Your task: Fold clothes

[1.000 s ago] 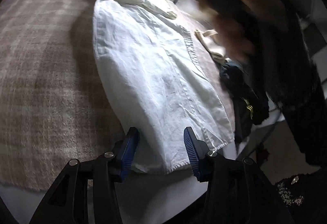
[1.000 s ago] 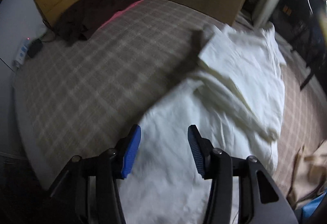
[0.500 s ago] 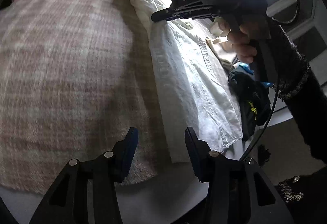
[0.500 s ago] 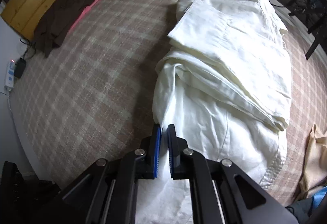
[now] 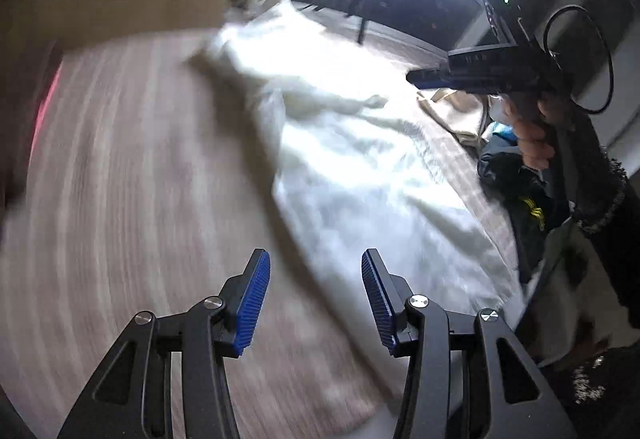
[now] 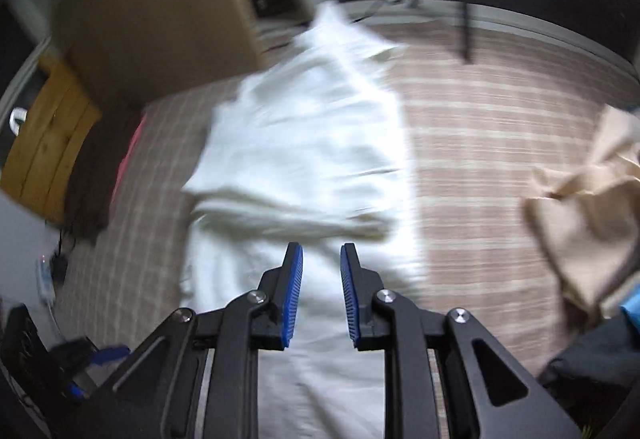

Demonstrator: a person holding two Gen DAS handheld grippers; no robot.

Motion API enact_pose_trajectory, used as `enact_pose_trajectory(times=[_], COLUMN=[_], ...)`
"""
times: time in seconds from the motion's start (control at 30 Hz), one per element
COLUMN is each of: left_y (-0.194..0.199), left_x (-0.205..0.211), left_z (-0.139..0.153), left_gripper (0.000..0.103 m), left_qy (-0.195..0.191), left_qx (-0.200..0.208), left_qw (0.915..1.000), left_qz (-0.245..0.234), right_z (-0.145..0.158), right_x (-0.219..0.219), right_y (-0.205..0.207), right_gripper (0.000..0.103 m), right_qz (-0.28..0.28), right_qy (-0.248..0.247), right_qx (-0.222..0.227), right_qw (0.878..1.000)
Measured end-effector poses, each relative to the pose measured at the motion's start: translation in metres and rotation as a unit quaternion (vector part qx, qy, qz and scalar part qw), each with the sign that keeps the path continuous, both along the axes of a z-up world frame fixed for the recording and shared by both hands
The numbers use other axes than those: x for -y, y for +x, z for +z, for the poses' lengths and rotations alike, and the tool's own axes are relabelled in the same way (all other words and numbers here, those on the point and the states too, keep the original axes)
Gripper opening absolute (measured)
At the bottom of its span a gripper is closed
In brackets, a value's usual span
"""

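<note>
Right wrist view: right gripper (image 6: 321, 295), clamped on the white garment (image 6: 304, 143) half a second ago, now gapes empty; left gripper (image 5: 316, 303) stays apart, suggesting one fold just released.

No legible text, label, brand, number or sign appears in either view. In the left wrist view, the side of the black right gripper (image 5: 412, 81), at about 2 o'clock, carries a row of faint pale marks that may be lettering, but blur leaves them unreadable. A small green light glows on the device mounted above it; it shows no character. In the right wrist view, motion blur smears every surface, and nothing printed can be made out on the white garment (image 6: 304, 159) or the bed cover (image 6: 480, 143).
</note>
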State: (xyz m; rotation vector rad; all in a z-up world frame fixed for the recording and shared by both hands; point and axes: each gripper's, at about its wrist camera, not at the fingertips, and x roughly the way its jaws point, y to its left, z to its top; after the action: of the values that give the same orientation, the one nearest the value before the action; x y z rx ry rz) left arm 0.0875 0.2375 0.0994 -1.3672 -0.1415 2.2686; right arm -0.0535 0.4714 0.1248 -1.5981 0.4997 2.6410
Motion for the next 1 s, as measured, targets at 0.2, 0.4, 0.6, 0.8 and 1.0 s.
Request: enact_pose_trajectory(times=[0.2, 0.4, 0.6, 0.8, 1.0], left_y=[-0.065, -0.131, -0.17, -0.179, -0.168], left_x=[-0.079, -0.158, -0.198, -0.197, -0.217], left_z=[-0.012, -0.024, -0.027, -0.024, -0.033], left_gripper=[0.068, 0.068, 0.067, 0.067, 0.068], left_qy=[-0.08, -0.16, -0.203, -0.212, -0.253], left_qx=[-0.025, -0.05, -0.064, -0.062, -0.078], left_qw=[0.9946, 0.9784, 0.9664, 0.9663, 0.9522], left_qz=[-0.061, -0.121, -0.143, -0.132, -0.152], right_z=[-0.009, -0.04, -0.053, -0.056, -0.053], right_x=[-0.067, -0.082, -0.09, -0.11, -0.119], right_y=[-0.003, 0.025, 0.046, 0.051, 0.056], right_gripper=[0.021, 0.021, 0.021, 0.021, 0.021], right_qz=[-0.042, -0.006, 0.007, 0.0, 0.0], right_qy=[-0.039, -0.098, -0.118, -0.143, -0.141], right_qx=[-0.002, 0.002, -0.008, -0.015, -0.017], right_qw=[0.998, 0.995, 0.993, 0.99, 0.99])
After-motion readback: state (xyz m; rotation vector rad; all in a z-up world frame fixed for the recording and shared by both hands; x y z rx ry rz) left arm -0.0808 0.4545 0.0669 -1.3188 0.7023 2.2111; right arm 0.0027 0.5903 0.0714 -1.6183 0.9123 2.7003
